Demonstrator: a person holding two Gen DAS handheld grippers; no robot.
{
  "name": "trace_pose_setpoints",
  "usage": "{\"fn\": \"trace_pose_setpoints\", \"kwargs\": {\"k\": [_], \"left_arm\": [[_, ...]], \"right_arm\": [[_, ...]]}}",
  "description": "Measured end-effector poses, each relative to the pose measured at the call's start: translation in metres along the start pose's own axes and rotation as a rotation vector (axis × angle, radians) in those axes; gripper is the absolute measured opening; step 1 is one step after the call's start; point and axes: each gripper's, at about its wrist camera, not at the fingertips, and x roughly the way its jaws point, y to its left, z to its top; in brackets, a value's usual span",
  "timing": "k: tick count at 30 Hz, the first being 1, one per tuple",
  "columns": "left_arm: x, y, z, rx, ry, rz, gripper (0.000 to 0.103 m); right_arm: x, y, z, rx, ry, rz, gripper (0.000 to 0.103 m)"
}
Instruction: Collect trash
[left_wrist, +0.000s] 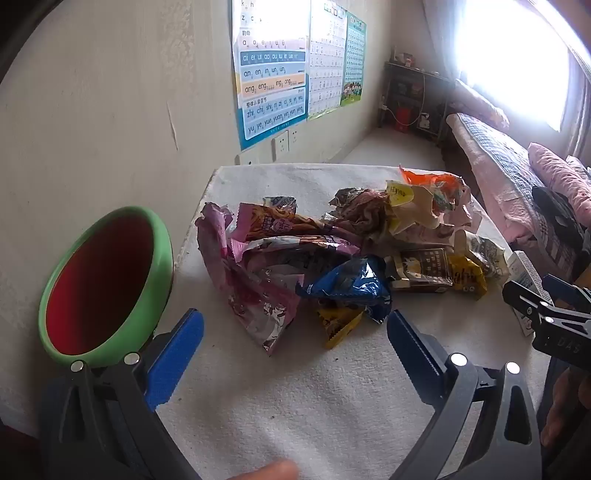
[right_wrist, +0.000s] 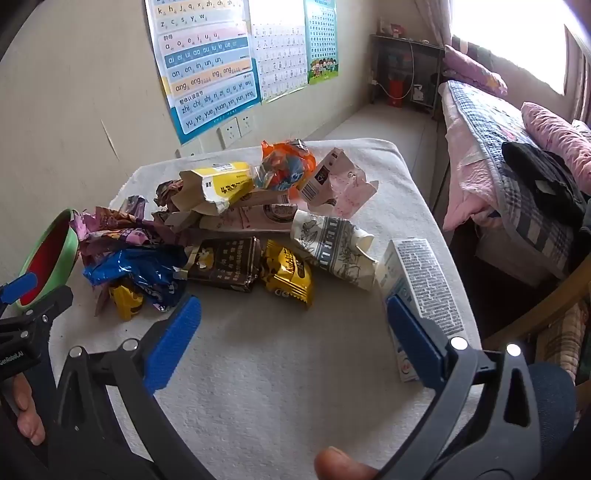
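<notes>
Both tools wide open, holding nothing: left tool (left_wrist: 295, 332) & right tool (right_wrist: 291, 325) over wrapper pile (right_wrist: 229, 236)

One green bowl (left_wrist: 110, 291) with a red inside is sitting at the left edge of the white-covered table (right_wrist: 295, 369). Two blue-padded grippers are hovering over it, the left gripper (left_wrist: 291, 347) and the right gripper (right_wrist: 291, 332). One dark brown packet (right_wrist: 225, 264), one blue wrapper (right_wrist: 140, 271) and one white printed carton (right_wrist: 421, 291) are lying there, and two yellow wrappers are showing, one (right_wrist: 288, 273) beside the brown packet and one (right_wrist: 125, 299) under the blue. Three wall charts are hanging behind.
</notes>
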Motion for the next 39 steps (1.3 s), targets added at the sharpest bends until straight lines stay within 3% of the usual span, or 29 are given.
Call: {"fn": "trace_pose_setpoints", "kwargs": {"k": [9,11,39], "left_arm": [[0.001,-0.001,-0.001,0.006,0.010,0.002,0.095],[0.000,-0.002,-0.001,0.007,0.009,0.001,0.095],[0.004,0.000,-0.001,-0.008,0.025,-0.001,0.095]], "right_arm": [[-0.002,0.002,0.001,-0.005,-0.016,0.030,0.099],[0.003,0.011,-0.001,-0.030,-0.009,-0.006,0.099],[-0.001,0.004,0.001,-0.028,-0.007,0.003,0.099]]}}
